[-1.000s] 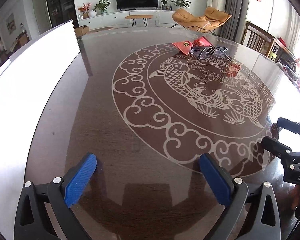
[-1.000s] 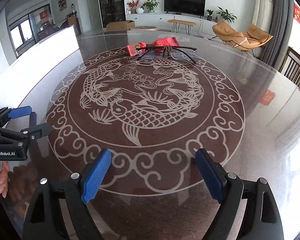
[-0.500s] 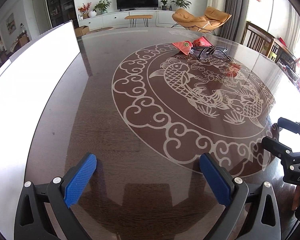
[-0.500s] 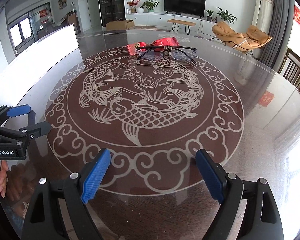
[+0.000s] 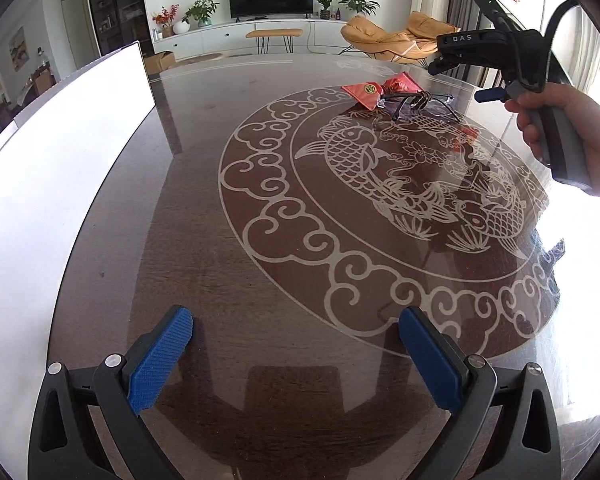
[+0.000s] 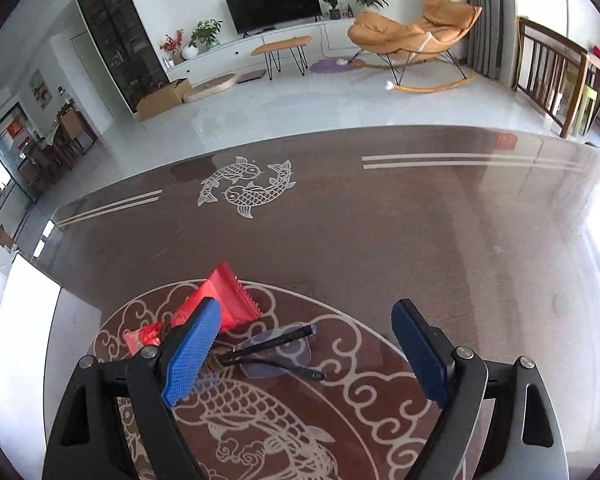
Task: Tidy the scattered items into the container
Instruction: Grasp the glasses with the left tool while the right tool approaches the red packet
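Observation:
A pair of dark-framed glasses (image 6: 276,350) lies on the round table with temples unfolded. Two red packets (image 6: 232,300) (image 6: 142,338) lie just behind and to its left. My right gripper (image 6: 306,320) hovers open over them; its left finger (image 6: 192,356) hides part of the packets and the frame. In the left wrist view the glasses (image 5: 416,102) and packets (image 5: 364,94) sit far across the table, with a hand holding the right gripper (image 5: 458,82) above them. My left gripper (image 5: 296,340) stands open near the front edge, with nothing between its fingers. A white container wall (image 5: 60,160) rises at the left.
The dark glossy table (image 5: 220,260) carries a pale fish-and-cloud pattern. Its far edge (image 6: 340,140) lies beyond the items, with a tiled floor behind it. A small brownish looped thing (image 6: 214,360) rests against the glasses. Wooden chairs (image 6: 548,60) stand to the right.
The right gripper has travelled forward across the table and now hangs over the glasses and red packets. It stays open. The left gripper has not moved.

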